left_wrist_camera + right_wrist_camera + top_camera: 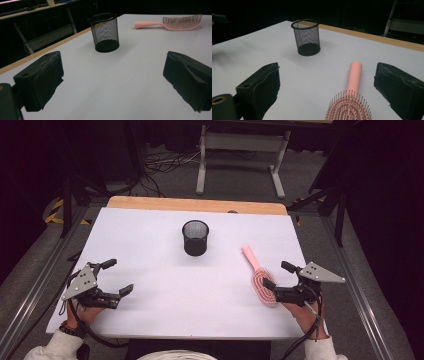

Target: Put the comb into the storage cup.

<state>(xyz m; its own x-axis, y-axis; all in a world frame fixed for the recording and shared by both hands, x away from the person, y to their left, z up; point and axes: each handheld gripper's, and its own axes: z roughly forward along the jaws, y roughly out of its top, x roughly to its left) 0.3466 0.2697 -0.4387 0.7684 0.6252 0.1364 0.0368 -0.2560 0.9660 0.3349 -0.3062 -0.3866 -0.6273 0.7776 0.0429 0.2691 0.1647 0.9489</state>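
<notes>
A black mesh pen cup stands upright near the middle of the white table top; it also appears as the mesh cup and the mesh cup in the gripper views. A pink hairbrush lies bristles up at the right, handle pointing away from me. My right gripper is open just beside the brush head, and the pink hairbrush lies between its spread jaws, untouched. My left gripper is open over bare table at the left, with the pink hairbrush far off.
A wooden strip runs along the table's far edge. Beyond it a white metal frame stands on the floor amid cables. Metal rails flank the table on both sides.
</notes>
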